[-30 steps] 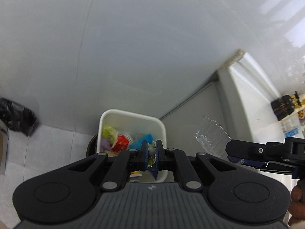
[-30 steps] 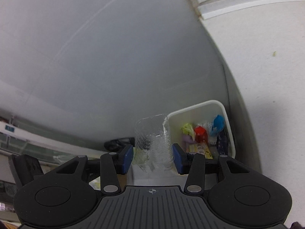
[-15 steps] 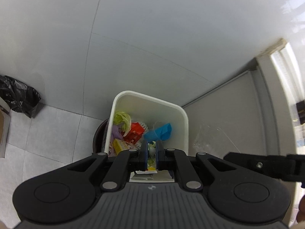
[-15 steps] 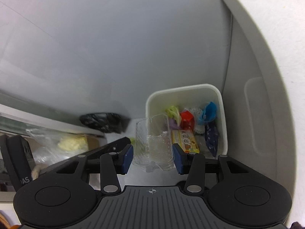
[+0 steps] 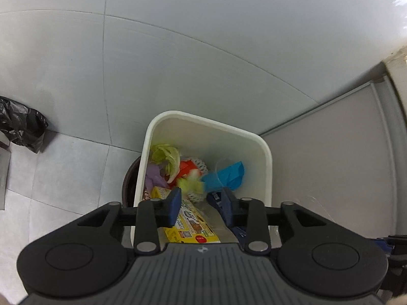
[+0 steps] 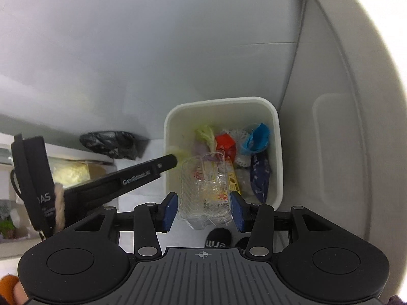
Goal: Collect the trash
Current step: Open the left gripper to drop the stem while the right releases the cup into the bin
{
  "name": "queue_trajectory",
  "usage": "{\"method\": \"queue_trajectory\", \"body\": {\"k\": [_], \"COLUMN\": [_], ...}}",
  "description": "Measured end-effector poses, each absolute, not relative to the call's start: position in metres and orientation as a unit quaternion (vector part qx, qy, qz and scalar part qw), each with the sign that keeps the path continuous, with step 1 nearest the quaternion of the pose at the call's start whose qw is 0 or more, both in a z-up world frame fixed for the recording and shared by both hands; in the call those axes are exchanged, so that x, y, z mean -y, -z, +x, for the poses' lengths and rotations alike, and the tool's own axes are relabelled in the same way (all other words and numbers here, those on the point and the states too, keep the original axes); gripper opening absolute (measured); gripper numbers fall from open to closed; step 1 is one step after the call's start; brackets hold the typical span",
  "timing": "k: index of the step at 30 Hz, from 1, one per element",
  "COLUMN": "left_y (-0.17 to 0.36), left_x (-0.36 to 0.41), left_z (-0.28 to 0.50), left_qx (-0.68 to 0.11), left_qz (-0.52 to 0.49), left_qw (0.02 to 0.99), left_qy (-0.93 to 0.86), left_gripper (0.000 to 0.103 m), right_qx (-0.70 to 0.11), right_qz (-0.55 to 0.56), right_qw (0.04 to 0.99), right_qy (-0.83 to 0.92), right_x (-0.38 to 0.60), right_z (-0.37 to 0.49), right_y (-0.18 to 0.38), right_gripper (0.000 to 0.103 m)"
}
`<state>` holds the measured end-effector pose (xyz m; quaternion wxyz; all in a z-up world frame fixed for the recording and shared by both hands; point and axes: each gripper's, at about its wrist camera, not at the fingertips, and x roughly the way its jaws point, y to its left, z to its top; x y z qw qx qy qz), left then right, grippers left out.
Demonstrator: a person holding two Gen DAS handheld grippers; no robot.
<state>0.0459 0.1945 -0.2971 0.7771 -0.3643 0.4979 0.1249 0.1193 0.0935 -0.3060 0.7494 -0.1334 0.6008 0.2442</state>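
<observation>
A white bin (image 5: 203,118) stands on the floor by the wall, holding lettuce, a red wrapper, a blue wrapper (image 5: 229,175) and a yellow box (image 5: 188,226). My left gripper (image 5: 201,206) hangs over its near rim; its jaws are opening. A blurred yellow-green scrap (image 5: 190,185) is loose just beyond the fingertips, above the rubbish, with no pad touching it. In the right wrist view the bin (image 6: 221,101) lies below my right gripper (image 6: 203,208), which is shut on a clear plastic container (image 6: 206,188). The left gripper's finger (image 6: 152,170) reaches over the bin's left rim.
A black bag (image 5: 23,124) lies on the tiled floor left of the bin. A dark round object (image 5: 129,178) sits against the bin's left side. A white cabinet (image 6: 343,152) stands close on the right. A cardboard box (image 6: 76,172) is at far left.
Both grippers have sunk toward the bin, which now looks larger. The left jaws, shut on the yellow-green scrap before, have parted and the scrap has come free. The right grip is unchanged.
</observation>
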Motion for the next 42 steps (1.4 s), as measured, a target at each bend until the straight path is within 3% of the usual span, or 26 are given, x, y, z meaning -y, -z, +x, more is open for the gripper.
{"method": "queue_trajectory", "body": {"k": [8,15,19,27,35,42], "left_y": [0.296,0.301,0.301,0.302,0.285,0.25], "left_x": [-0.194,-0.2,-0.203,-0.199,-0.192,-0.185], "left_z": [0.036,0.023,0.015,0.016,0.016,0.011], "left_qx": [-0.502,-0.514,-0.52,-0.523,-0.53,-0.538], "left_qz": [-0.366,-0.373,-0.371,-0.365,-0.34,-0.304], "left_qw": [0.773,0.759,0.756,0.757,0.765,0.772], "left_qy": [-0.13,-0.143,-0.145,-0.143,-0.136,-0.149], "left_gripper": [0.045,0.047,0.048,0.052,0.072,0.089], "right_qx": [-0.612,-0.622,-0.622,-0.622,-0.612,-0.571], "right_qz": [-0.162,-0.172,-0.149,-0.143,-0.135,-0.111], "right_qw": [0.739,0.731,0.737,0.737,0.742,0.763], "right_qy": [-0.232,-0.222,-0.216,-0.223,-0.239,-0.281], "right_x": [-0.101,-0.113,-0.111,-0.108,-0.106,-0.094], "right_z": [0.127,0.139,0.144,0.141,0.134,0.111], "right_y": [0.322,0.336,0.336,0.331,0.315,0.269], "right_gripper": [0.044,0.047,0.07,0.076,0.077,0.085]}}
